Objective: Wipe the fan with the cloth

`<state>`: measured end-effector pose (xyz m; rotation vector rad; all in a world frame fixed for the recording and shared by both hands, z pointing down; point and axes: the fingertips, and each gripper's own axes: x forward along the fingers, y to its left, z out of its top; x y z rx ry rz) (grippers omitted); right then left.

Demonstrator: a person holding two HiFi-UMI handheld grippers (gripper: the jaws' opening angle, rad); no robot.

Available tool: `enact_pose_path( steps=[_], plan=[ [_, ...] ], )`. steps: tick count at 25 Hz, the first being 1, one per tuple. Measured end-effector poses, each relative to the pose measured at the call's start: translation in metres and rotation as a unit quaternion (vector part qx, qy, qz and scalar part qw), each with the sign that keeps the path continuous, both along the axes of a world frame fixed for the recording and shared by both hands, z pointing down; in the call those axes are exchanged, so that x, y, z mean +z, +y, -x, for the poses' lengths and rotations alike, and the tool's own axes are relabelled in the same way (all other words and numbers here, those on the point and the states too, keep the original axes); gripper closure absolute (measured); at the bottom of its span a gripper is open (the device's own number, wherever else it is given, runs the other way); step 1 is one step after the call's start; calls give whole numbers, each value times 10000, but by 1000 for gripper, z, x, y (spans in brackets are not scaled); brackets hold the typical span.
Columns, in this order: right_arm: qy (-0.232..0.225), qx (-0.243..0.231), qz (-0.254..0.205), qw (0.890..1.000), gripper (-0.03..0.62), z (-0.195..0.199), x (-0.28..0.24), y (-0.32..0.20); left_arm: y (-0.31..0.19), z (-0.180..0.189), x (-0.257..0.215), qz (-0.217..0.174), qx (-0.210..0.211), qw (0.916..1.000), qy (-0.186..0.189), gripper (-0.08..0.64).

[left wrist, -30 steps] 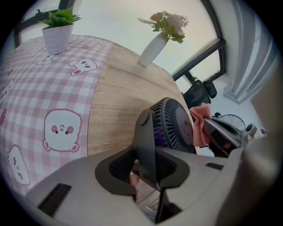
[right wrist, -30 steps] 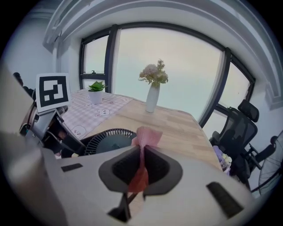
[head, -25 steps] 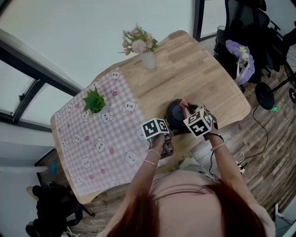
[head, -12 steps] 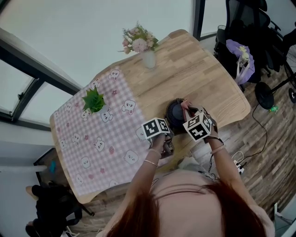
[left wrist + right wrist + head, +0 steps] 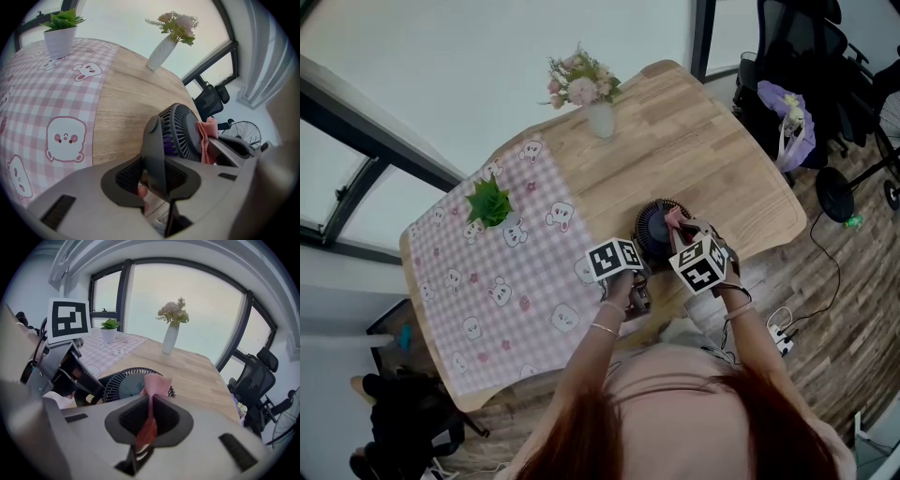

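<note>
Your left gripper (image 5: 157,176) has its jaws closed tight on the dark stand of the fan (image 5: 182,131), near the front edge of the wooden table (image 5: 703,141). Your right gripper (image 5: 149,420) pinches the pink cloth (image 5: 157,385), whose free end lies against the fan's grille. Beyond sit the checked tablecloth (image 5: 487,300), the potted plant (image 5: 490,206) and the flower vase (image 5: 600,120).

Small dark round fan (image 5: 180,131), pink cloth (image 5: 157,384) touching its front

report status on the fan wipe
Left tool shut on fan, at its stand. Right tool shut on pink cloth, cloth against the grille. Flower vase and potted plant stand apart.
</note>
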<state>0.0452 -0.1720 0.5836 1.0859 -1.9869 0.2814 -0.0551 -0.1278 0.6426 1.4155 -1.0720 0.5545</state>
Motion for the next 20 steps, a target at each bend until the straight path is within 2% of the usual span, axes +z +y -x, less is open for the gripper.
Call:
enact_pose_path(
  steps=[20],
  plan=[
    [-239, -275, 275, 9990, 569, 22, 0, 17, 0, 0, 0, 8, 40, 10000, 18, 456]
  ],
)
